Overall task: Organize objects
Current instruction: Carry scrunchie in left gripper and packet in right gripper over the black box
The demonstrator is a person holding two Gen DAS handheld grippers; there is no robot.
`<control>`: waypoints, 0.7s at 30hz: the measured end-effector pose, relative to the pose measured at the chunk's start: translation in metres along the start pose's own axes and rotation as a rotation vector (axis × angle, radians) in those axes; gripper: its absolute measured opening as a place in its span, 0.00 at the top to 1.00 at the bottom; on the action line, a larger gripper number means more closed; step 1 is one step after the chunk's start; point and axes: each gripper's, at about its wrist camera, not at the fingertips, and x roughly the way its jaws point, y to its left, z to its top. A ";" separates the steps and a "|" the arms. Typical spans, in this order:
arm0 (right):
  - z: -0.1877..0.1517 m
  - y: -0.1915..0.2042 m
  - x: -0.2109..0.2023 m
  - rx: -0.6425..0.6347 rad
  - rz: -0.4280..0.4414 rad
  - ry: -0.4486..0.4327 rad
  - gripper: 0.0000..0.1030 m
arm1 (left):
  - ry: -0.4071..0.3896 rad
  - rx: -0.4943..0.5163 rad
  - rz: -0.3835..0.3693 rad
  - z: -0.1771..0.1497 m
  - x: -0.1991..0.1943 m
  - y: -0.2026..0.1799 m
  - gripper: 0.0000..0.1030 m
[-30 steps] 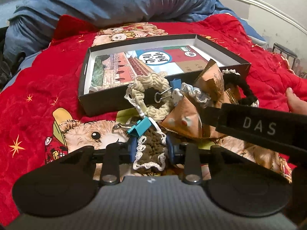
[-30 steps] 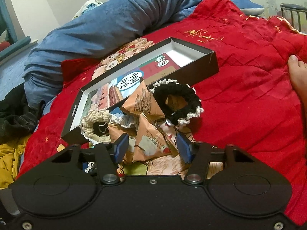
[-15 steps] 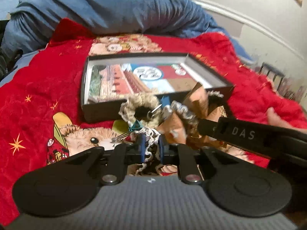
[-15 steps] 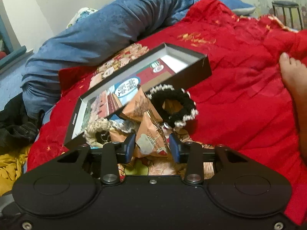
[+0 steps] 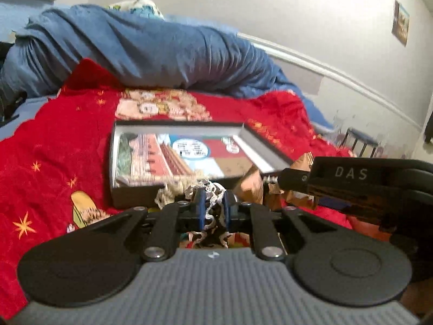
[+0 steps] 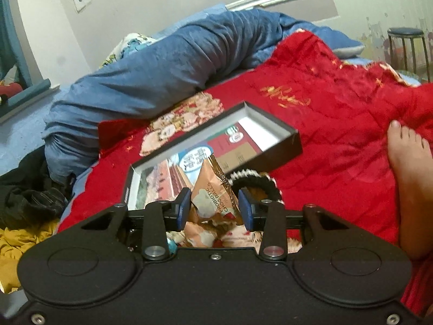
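Note:
An open black box [image 5: 135,197] with a printed picture inside lies on the red blanket; it also shows in the right wrist view [image 6: 273,151]. My left gripper [image 5: 212,207] is shut on a brown scrunchie with white lace trim [image 5: 209,211], lifted above the blanket in front of the box. My right gripper [image 6: 213,207] is shut on an orange triangular snack packet [image 6: 213,195] and holds it up near the box's front edge. A black scrunchie with white trim [image 6: 257,182] lies on the blanket just right of the packet. A beige crochet scrunchie [image 5: 169,192] lies by the box.
A rolled blue duvet [image 5: 135,54] lies behind the box. A bare foot [image 6: 411,168] rests on the red blanket [image 6: 338,113] at the right. Dark and yellow clothes [image 6: 24,216] lie at the left. A stool [image 6: 406,43] stands by the far wall.
Both grippers closed on their items and rose: the left on the brown scrunchie, the right on the snack packet. Both views tilted upward, showing more wall.

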 end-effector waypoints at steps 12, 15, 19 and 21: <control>0.041 0.042 -0.007 -0.070 0.095 -0.052 0.64 | -0.200 -0.007 0.052 0.039 -0.021 0.015 0.84; 0.061 0.054 -0.003 -0.080 0.137 -0.051 0.64 | -0.217 -0.021 0.061 0.057 -0.016 0.022 0.84; 0.084 0.068 0.002 -0.101 0.163 -0.046 0.64 | -0.212 -0.037 0.080 0.080 -0.001 0.032 0.84; 0.093 0.074 0.007 -0.114 0.181 -0.042 0.64 | -0.194 -0.055 0.090 0.088 0.009 0.038 0.84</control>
